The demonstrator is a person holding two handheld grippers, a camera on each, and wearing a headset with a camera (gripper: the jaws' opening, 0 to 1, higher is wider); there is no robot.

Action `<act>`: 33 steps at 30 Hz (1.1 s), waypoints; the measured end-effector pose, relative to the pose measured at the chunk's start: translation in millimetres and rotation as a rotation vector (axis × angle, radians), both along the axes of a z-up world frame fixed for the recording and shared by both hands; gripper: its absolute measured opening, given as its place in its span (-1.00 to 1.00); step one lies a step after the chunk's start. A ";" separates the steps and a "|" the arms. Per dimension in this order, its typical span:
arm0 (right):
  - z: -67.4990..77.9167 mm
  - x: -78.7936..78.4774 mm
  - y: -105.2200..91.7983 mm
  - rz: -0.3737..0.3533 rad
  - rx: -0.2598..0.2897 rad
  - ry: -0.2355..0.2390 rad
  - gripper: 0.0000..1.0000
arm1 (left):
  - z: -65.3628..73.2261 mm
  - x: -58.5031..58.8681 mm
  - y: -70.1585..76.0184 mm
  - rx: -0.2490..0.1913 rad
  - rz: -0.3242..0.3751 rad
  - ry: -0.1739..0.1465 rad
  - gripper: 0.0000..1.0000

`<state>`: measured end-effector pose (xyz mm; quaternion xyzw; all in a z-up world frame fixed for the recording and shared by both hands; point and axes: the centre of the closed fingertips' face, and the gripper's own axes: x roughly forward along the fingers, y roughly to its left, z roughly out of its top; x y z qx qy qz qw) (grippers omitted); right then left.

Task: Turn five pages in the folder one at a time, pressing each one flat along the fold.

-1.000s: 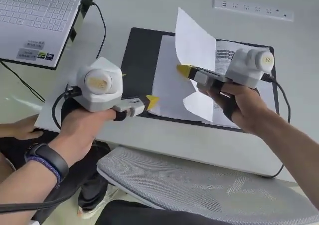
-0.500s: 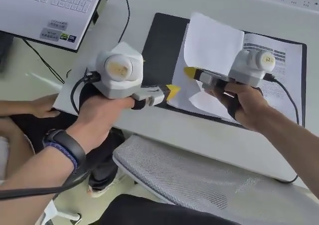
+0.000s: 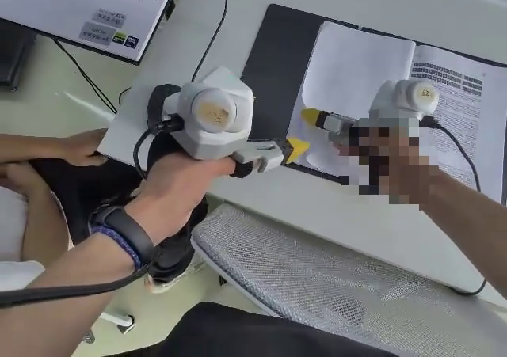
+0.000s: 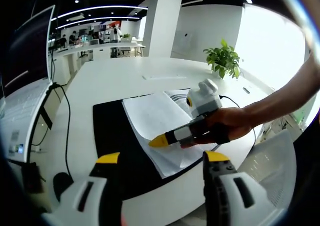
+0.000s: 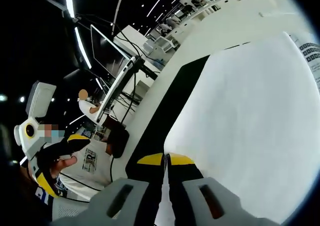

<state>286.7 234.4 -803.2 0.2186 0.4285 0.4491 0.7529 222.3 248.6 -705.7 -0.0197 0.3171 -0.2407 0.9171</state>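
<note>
White surface (image 3: 341,199), open-plan office behind. Black folder (image 3: 273,64) open at upper centre of head view. It holds blank page (image 3: 356,64) lying over middle and printed page (image 3: 467,96) at right. Right gripper (image 3: 310,117) jaws pinched together on blank page's lower left edge. Left gripper (image 3: 296,148) jaws wide, empty, mid-frame by folder's near edge. Laptop (image 3: 79,1) upper left.
</note>
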 end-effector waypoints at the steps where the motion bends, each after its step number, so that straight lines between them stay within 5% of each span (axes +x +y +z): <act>1: -3.7 -0.9 0.1 -0.001 -0.014 0.004 -0.97 | -0.3 -0.4 -0.4 -0.003 0.002 0.002 0.26; 10: -0.3 -0.9 -1.0 -0.006 -0.012 0.005 -0.98 | -0.8 3.1 -3.1 -0.006 0.000 0.007 0.25; 20: 14.3 0.4 -0.8 -0.008 0.014 -0.003 -0.71 | 0.6 8.3 -5.8 0.000 -0.007 0.000 0.24; 33: 51.7 15.6 -33.3 -0.045 0.020 -0.114 -0.75 | -12.9 19.0 -12.8 -0.013 -0.018 0.026 0.12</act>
